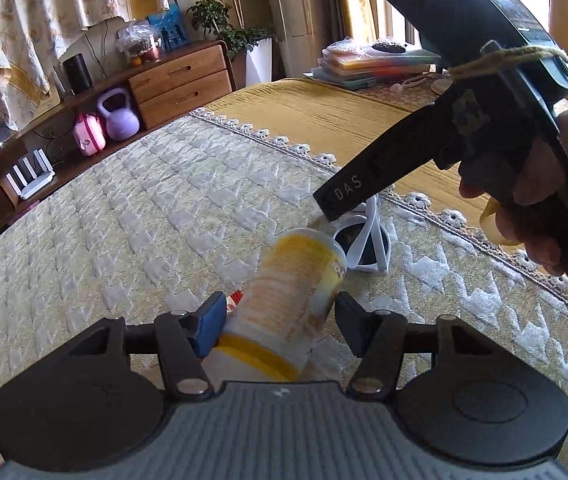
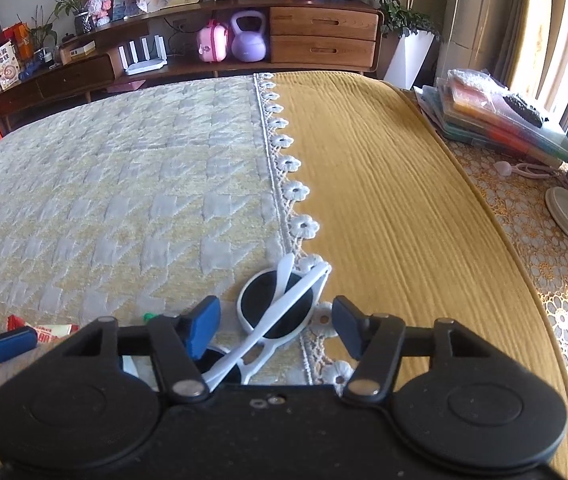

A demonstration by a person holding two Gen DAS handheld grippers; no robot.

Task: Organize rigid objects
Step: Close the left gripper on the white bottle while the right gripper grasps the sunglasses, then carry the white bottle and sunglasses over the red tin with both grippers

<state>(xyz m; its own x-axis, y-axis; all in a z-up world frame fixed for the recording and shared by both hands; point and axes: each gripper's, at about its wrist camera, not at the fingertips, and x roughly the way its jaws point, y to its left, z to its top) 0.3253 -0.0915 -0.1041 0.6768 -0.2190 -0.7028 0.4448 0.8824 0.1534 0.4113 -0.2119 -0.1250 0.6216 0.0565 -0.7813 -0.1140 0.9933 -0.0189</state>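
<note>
Left tongs [image 1: 280, 320] spread around yellow-white bottle [image 1: 284, 308]; right tongs [image 2: 276, 328] spread over folded white sunglasses [image 2: 276, 312].

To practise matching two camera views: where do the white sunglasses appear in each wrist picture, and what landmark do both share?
Left wrist: white sunglasses right of centre, beyond the lying bottle.
Right wrist: white sunglasses bottom centre, between the open fingers.
Shared landmark: purple kettlebell on the shelf.

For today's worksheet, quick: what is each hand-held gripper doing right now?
Left hand-held gripper: open around the bottle.
Right hand-held gripper: open over the sunglasses.
</note>
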